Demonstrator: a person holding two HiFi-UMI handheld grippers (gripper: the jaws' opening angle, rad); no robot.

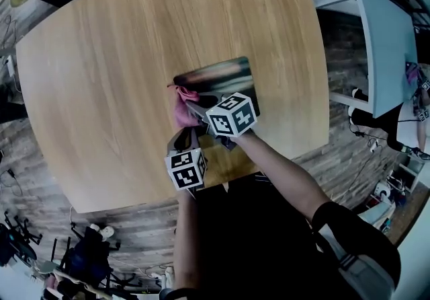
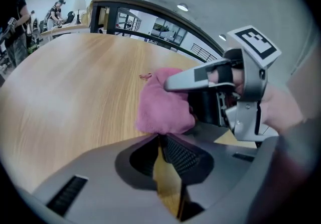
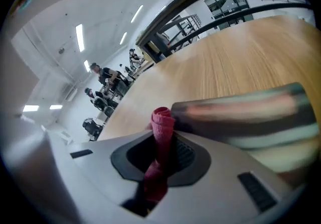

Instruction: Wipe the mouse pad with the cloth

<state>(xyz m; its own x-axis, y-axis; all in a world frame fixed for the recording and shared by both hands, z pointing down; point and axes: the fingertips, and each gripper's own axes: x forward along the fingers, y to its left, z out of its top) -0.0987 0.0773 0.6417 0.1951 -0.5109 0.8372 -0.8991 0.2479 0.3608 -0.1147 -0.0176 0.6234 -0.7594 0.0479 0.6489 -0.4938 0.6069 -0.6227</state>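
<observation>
Pinching the pink cloth point(image 1: 183, 107) tight in the right claw point(image 3: 163, 130), at the left edge of the mouse pad point(image 1: 218, 77) on the wooden surface point(image 1: 101, 90). Pressing the left claw point(image 2: 160, 140) together on nothing, tips just beside the cloth.

Left tool point(image 2: 160, 138) closed; right tool point(image 3: 164, 140) pinches cloth point(image 3: 163, 119).

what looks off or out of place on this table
Nothing spilled or damaged. The dark rectangular mouse pad lies slightly askew on the light wooden table, and the pink cloth clamped in the right gripper is bunched at its left edge, not spread flat.
</observation>
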